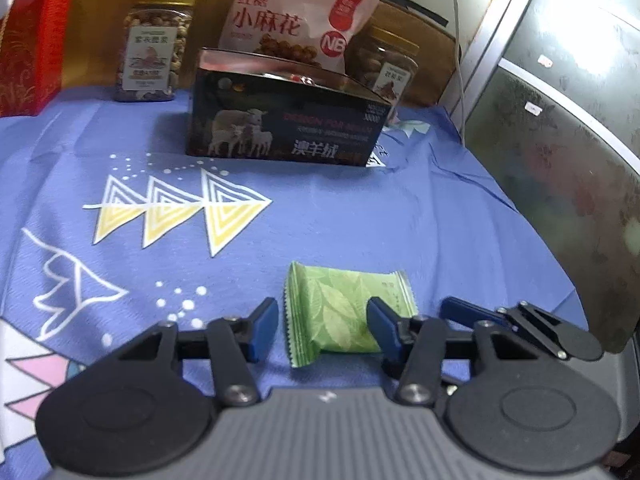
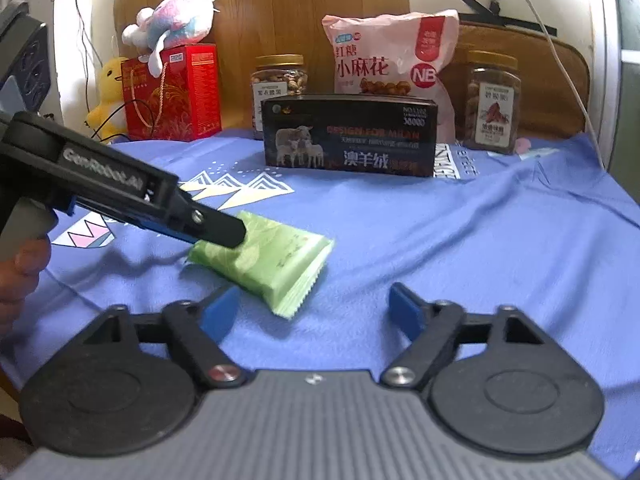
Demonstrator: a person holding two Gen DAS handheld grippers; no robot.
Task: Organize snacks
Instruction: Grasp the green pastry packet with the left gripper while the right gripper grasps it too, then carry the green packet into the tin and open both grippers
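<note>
The jaws of the left gripper (image 1: 322, 328) are set narrowly astride the flat green leaf-printed snack packet (image 1: 344, 312); one blue pad is laid against the packet's right side, while a sliver of cloth is seen between the other pad and the crimped left edge, so a firm hold cannot be confirmed. The jaws of the right gripper (image 2: 310, 312) are spread wide and nothing is held between them.

The packet is found lying flat on the blue patterned cloth (image 1: 360, 216), well in front of the dark rectangular carton printed with sheep (image 1: 288, 120), which is taken here as the landmark. The packet appears to be approached from its near end so that it can be lifted and carried toward the carton. The right gripper is kept just beside the packet's crimped near corner, probably to steady it or to stay out of the way.

Behind the carton a pink snack bag (image 1: 296, 12) is propped, with a clear jar of nuts (image 1: 154, 46) to the carton's left and a second jar (image 1: 386, 62) behind its right end. Farther left of the carton a red gift box (image 1: 34, 36) is stood. Between packet and carton a broad stretch of bare cloth is left open for travel; to the carton's right the cloth's edge drops away beside a grey panel (image 1: 560, 120), so less room is judged available there.
</note>
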